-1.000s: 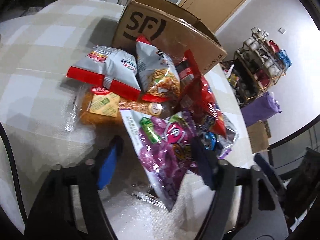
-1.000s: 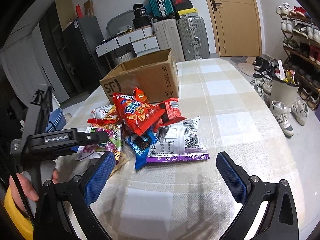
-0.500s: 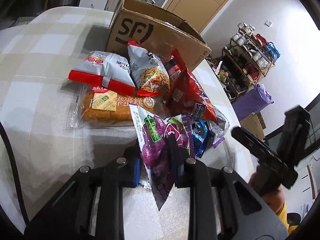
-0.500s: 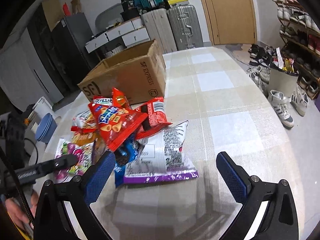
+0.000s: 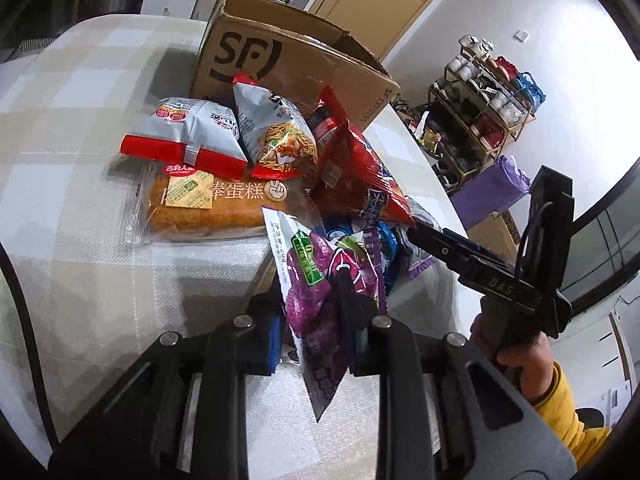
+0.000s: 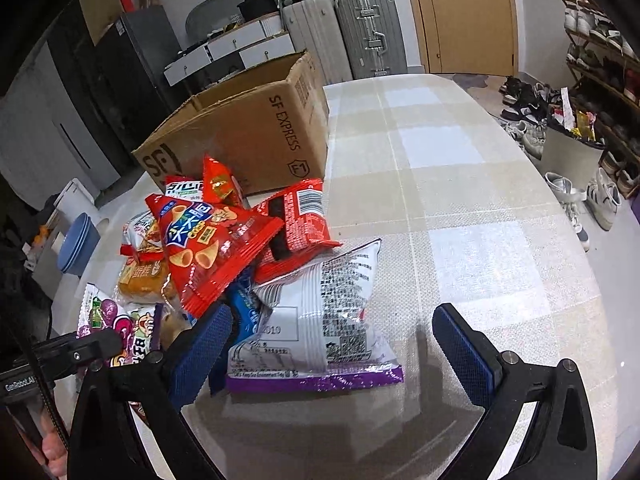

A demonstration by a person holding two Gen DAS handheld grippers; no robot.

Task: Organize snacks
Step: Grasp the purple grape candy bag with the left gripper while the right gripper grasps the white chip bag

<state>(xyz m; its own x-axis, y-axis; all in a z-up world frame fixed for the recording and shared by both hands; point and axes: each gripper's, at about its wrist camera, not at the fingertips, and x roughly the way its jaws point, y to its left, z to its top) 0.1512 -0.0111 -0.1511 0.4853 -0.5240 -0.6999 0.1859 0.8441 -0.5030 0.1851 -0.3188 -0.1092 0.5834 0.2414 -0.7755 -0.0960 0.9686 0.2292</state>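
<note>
Snack bags lie heaped on the checked table (image 6: 460,184) in front of an open SF cardboard box (image 5: 288,60) (image 6: 248,128). My left gripper (image 5: 312,312) is shut on a purple snack bag (image 5: 308,276), whose lower corner hangs between the fingers. My right gripper (image 6: 332,336) stands open, its blue pads either side of a white bag with a purple edge (image 6: 320,320); the pads do not press it. A red cone-snack bag (image 6: 208,240) tops the heap, over a red barcode bag (image 6: 300,220) and a blue pack (image 6: 244,312).
A cake pack (image 5: 208,204), a white-and-red bag (image 5: 188,132) and a noodle snack bag (image 5: 276,140) lie on the heap's left side. A hand in a yellow sleeve (image 5: 508,344) holds the right gripper. Suitcases (image 6: 360,28) and a shoe rack (image 6: 600,60) stand beyond the table.
My left gripper has shut on the purple bag and raised it a little. My right gripper has come down and in toward the heap, over the white bag.
</note>
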